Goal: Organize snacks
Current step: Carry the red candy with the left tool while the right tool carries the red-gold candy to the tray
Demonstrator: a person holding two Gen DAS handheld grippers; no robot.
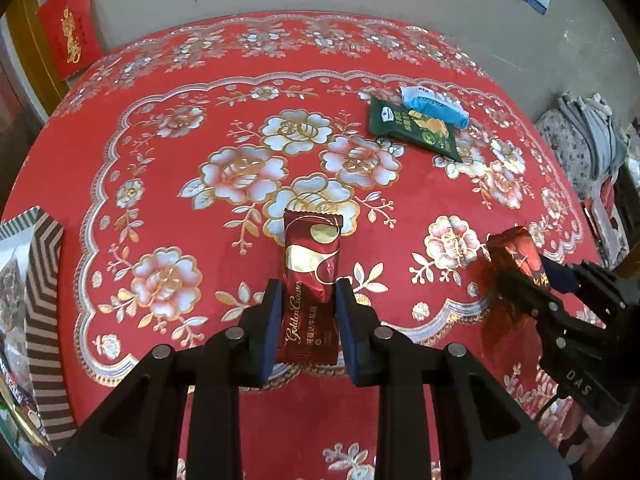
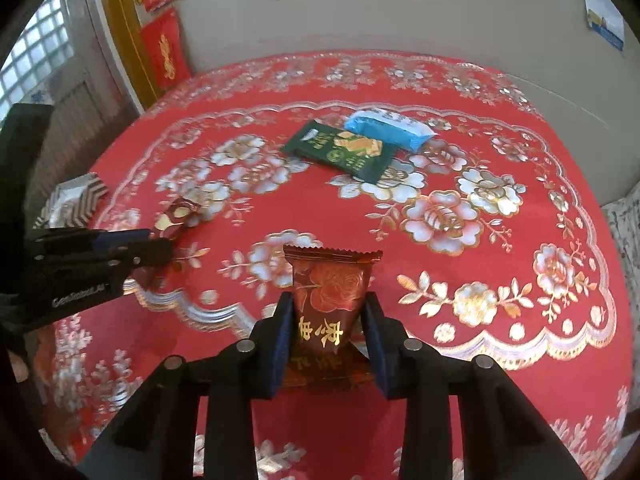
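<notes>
My left gripper [image 1: 308, 300] is shut on a dark red Golden Crown candy packet [image 1: 310, 280], held above the red flowered tablecloth [image 1: 160, 184]. My right gripper [image 2: 327, 316] is shut on a red rose-printed snack packet [image 2: 330, 300]. In the left wrist view the right gripper [image 1: 520, 276] is at the right with its red packet [image 1: 516, 252]. In the right wrist view the left gripper [image 2: 156, 246] is at the left with its candy packet [image 2: 176, 216]. A green packet [image 1: 416, 128] [image 2: 340, 150] and a blue packet [image 1: 434, 106] [image 2: 388, 128] lie at the table's far side.
A striped box [image 1: 38, 320] [image 2: 76, 200] holding packets stands at the table's left edge. A wall runs behind the table, with red hangings [image 1: 70, 28] at the left. A chair with clothes [image 1: 588, 140] is off the right side.
</notes>
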